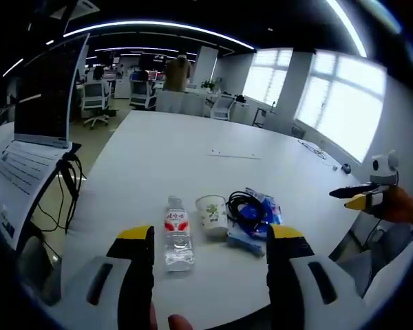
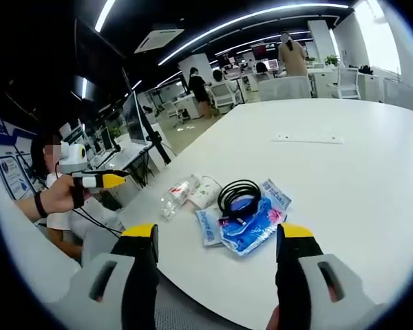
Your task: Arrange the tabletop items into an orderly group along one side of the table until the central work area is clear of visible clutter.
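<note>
1. Clear plastic water bottle (image 1: pixel 178 242), white paper cup (image 1: pixel 211 214), coiled black cable (image 2: pixel 238 195) and blue packets (image 2: pixel 250 223) are sitting together near the white table's (image 1: pixel 193 151) edge.
2. We are holding the left gripper (image 1: pixel 210 237) and right gripper (image 2: pixel 219 234) wide apart, carrying nothing.

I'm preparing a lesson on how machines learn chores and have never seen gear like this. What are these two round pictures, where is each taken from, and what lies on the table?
There is no robot here: a person holds a two-jaw gripper in each hand, and each gripper carries a fisheye camera looking along its own jaws. In the left gripper view, the left gripper stands open and empty; the right gripper enters from the right. In the right gripper view, the right gripper is open and empty too.

On the white table, grouped near one edge: a water bottle lying down, a paper cup on its side, a coiled black cable and blue plastic packets beneath it. Nothing is held.
</note>
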{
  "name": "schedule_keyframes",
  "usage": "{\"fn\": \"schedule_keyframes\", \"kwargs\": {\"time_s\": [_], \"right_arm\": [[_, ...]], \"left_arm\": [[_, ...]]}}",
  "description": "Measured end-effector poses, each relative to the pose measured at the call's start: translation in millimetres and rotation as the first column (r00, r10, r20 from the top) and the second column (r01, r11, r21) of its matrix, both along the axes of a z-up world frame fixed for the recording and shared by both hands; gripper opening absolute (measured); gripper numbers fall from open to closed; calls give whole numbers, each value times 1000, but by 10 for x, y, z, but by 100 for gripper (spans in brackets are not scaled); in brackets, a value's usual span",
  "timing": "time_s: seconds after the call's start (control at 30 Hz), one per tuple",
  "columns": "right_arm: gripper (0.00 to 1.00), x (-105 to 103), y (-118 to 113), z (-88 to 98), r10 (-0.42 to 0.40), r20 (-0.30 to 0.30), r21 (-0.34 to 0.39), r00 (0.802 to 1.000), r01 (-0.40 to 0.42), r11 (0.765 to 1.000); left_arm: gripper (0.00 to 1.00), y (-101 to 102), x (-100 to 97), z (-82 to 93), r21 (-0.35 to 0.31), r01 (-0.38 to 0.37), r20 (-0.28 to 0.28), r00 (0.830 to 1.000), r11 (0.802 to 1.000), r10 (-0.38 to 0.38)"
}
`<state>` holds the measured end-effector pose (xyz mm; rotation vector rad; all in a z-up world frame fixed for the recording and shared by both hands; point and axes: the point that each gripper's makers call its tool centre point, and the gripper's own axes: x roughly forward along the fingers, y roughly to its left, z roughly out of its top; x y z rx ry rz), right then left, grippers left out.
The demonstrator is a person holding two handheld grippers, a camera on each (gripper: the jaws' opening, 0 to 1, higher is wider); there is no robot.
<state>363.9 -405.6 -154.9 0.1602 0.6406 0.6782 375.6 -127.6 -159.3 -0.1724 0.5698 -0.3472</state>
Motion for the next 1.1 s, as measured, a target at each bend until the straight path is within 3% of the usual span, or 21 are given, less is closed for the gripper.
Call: {"fn": "schedule_keyframes", "kwargs": {"time_s": [1.1], "right_arm": [[68, -38, -20, -90, -12, -27, 1, 1000, 12, 1000]], "left_arm": [[64, -23, 109, -193, -13, -5, -32, 999, 1000, 4]]}}
